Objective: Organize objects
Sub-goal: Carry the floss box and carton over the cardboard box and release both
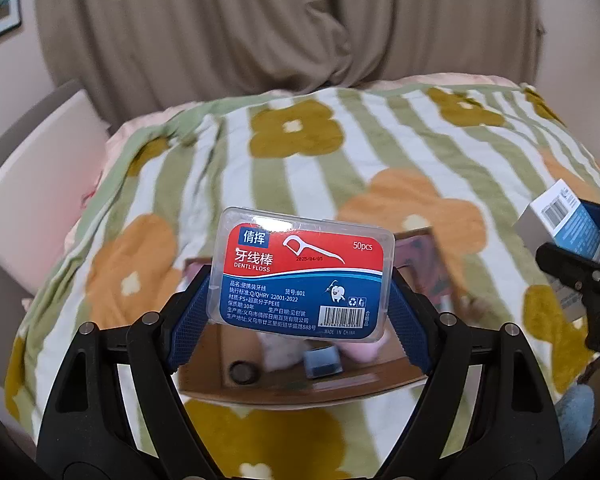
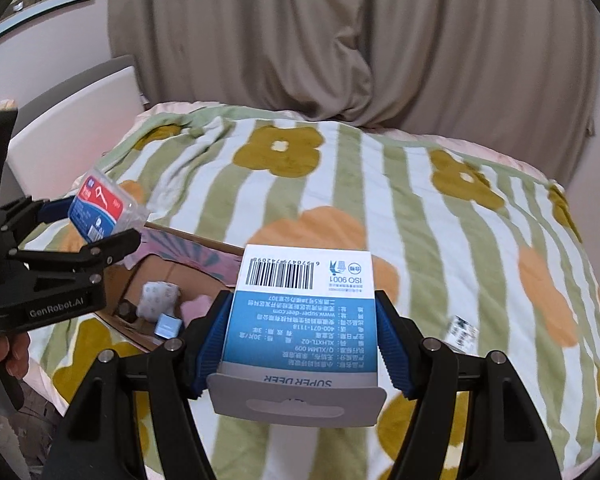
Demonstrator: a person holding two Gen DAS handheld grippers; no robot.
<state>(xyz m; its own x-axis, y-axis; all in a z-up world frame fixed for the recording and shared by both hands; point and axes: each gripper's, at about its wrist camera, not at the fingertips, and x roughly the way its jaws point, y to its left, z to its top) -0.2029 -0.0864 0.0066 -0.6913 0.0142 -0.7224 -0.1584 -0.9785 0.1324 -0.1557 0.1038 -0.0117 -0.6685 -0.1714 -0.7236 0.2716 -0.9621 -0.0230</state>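
Observation:
My left gripper (image 1: 300, 312) is shut on a clear dental floss box (image 1: 304, 276) with a red and blue label, held above an open cardboard box (image 1: 300, 390) on the bed. It also shows in the right wrist view (image 2: 100, 206). My right gripper (image 2: 302, 328) is shut on a white and blue carton (image 2: 304, 312) with a barcode, held above the blanket to the right of the cardboard box (image 2: 156, 280). That carton shows at the right edge of the left wrist view (image 1: 564, 220).
The cardboard box holds a small blue case (image 1: 322, 362), a dark round item (image 1: 242, 372), a pink thing (image 2: 196, 306) and a white patterned packet (image 2: 158, 298). A striped flower blanket (image 2: 420, 200) covers the bed. A small printed packet (image 2: 462, 330) lies on it. Curtains hang behind.

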